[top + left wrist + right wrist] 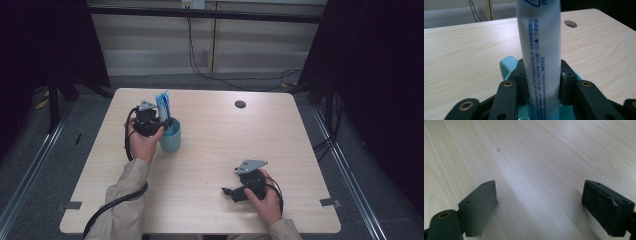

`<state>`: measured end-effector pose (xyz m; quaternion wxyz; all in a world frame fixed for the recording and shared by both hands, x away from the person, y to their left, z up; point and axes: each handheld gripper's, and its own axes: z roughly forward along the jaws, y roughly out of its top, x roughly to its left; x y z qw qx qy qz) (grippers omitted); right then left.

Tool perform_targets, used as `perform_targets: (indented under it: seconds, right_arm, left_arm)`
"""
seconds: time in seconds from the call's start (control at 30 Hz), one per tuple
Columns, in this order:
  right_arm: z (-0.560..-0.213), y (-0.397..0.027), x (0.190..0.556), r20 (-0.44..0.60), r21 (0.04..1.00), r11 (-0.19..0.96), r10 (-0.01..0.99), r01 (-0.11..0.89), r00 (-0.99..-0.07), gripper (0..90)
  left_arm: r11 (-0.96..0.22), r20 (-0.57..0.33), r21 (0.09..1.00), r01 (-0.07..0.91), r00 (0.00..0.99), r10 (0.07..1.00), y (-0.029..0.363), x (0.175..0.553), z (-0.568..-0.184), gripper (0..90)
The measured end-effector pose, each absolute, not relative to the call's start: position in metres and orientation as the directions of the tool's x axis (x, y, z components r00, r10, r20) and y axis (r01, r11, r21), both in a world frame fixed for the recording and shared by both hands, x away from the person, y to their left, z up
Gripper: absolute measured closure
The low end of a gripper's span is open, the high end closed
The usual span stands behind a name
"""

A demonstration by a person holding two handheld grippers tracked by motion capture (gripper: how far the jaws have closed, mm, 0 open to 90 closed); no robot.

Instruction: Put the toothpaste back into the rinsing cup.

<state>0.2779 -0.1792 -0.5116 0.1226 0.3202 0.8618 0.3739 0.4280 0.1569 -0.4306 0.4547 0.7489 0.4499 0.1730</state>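
Tube (163, 104) upright in cup (171, 141) (table's (215, 150) left); right gripper (227, 190) near front edge.

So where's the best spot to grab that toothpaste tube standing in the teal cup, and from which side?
Probably across the flat faces of the toothpaste tube just above the rim of the teal cup, coming in level from the person's side. It stands upright, so the body is exposed there. The left tool already pinches it so.

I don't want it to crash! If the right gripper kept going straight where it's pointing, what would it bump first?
Probably just the bare table. The right gripper is open and nothing stands ahead of it.
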Motion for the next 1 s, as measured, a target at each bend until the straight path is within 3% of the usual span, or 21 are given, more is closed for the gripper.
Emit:
perform_targets:
  seconds: [1.0]
  right_arm:
    - [-0.5116, -0.1792, 0.2780, 0.026, 0.724, 0.516, 0.642, 0.458, -0.766, 12.4]
  left_arm:
    - [-0.191, -0.134, 0.840, 0.508, 0.536, 0.833, 0.1518, 0.4306, -0.4319, 64.4]
